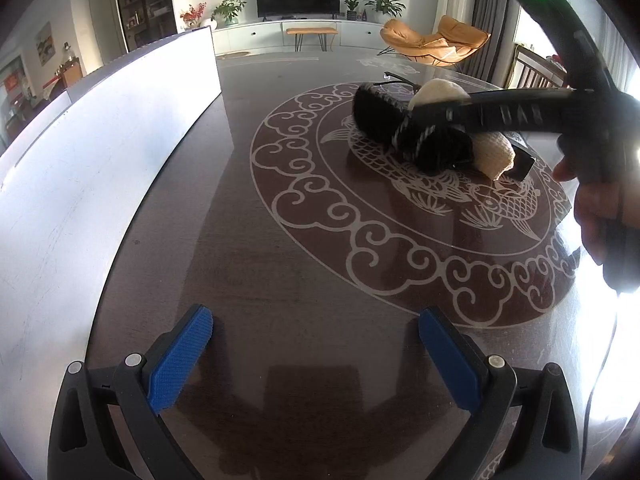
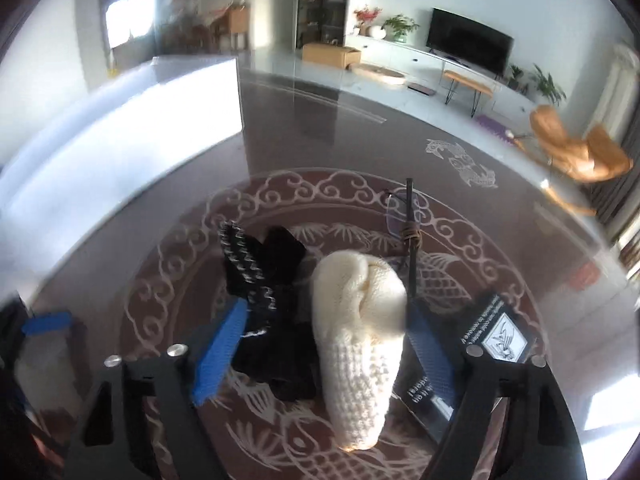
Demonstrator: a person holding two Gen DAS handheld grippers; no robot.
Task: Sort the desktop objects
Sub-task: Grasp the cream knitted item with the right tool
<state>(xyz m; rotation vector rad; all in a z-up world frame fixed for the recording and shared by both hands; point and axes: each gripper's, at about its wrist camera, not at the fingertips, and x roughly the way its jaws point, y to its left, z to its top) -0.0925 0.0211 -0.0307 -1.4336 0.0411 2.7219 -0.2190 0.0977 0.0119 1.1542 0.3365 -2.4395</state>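
Along the left edge of the tabletop (image 1: 280,264) stands a long white box (image 1: 100,152), likely the sorting bin. The left tool (image 1: 316,356) hovers over bare wood, jaws wide and empty. The right tool (image 2: 324,344) straddles the pile at the centre — black knit item (image 2: 272,280) by one pad, cream knit piece (image 2: 356,336) between the pads, neither clearly pinched, so I judge this the pick-up step. Next: close squarely on one item alone. Spectacles (image 2: 404,216) and a dark booklet (image 2: 500,332) lie tangled close behind — easy to snag.
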